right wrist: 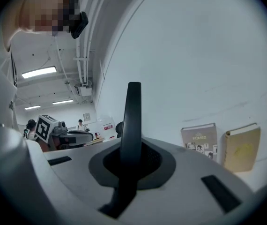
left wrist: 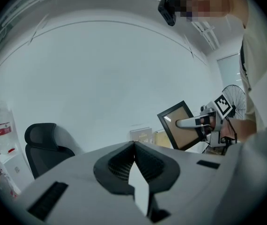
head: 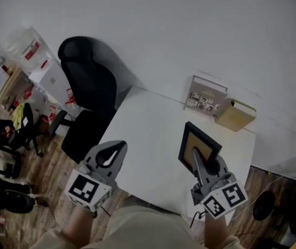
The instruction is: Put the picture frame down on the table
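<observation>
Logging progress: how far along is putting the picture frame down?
Done: right gripper clamps the picture frame. In hand: it hangs tilted above the table, apparently not touching. Left: setting it down, releasing. The left gripper is shut, empty.

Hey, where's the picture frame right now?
Head view, right of centre: the picture frame is clamped in the right gripper over the white table, in front of two books standing by the wall.

A white wall (head: 189, 30) backs the white rectangular table (head: 148, 139), a black high-backed office chair (head: 88, 82) beside its left edge on brown wood-plank floor (head: 49, 175).
</observation>
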The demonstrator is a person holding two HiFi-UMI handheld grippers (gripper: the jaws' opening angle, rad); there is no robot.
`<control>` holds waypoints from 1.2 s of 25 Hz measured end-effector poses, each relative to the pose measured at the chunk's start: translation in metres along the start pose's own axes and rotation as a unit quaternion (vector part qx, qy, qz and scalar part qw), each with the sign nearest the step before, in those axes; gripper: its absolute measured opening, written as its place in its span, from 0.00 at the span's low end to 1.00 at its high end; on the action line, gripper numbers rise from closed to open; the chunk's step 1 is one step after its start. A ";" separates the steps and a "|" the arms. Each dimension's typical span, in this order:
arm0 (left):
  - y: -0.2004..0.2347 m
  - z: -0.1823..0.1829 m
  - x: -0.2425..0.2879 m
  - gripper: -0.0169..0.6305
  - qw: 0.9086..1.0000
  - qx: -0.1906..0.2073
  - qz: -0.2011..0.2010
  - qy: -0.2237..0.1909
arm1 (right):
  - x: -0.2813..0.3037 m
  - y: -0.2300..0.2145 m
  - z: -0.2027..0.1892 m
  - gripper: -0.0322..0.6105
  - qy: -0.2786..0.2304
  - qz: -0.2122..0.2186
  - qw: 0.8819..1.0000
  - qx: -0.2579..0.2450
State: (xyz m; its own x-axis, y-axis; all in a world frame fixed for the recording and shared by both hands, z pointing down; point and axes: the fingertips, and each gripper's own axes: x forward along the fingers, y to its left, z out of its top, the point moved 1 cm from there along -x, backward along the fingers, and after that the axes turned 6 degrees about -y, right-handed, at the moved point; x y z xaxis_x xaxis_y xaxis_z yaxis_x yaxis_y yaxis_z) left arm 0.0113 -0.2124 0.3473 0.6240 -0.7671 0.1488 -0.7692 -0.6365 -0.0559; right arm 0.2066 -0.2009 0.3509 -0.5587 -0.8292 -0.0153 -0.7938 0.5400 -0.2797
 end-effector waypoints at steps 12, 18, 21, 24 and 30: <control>0.046 0.017 -0.005 0.06 0.998 0.008 -0.053 -0.021 | 0.032 0.035 0.009 0.10 -0.017 -0.038 0.999 -0.003; 0.095 0.021 -0.016 0.06 0.997 0.003 -0.064 -0.034 | 0.057 0.068 0.008 0.10 -0.022 -0.056 0.998 -0.008; 0.115 0.019 -0.019 0.06 0.997 0.005 -0.072 -0.041 | 0.070 0.076 0.003 0.10 -0.020 -0.066 0.998 -0.007; 0.132 0.016 -0.021 0.06 0.996 -0.006 -0.075 -0.039 | 0.082 0.078 -0.002 0.10 -0.024 -0.080 0.996 0.018; 0.157 0.006 -0.023 0.06 0.996 -0.009 -0.080 -0.037 | 0.100 0.086 -0.007 0.10 -0.015 -0.092 0.995 0.021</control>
State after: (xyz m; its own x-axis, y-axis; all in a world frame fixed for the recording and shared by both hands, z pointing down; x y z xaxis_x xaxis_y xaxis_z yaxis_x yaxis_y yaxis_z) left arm -0.1230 -0.2957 0.3290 0.7469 -0.6600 0.0812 -0.6608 -0.7503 -0.0202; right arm 0.0809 -0.2360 0.3324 -0.3974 -0.9176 0.0123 -0.8707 0.3728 -0.3206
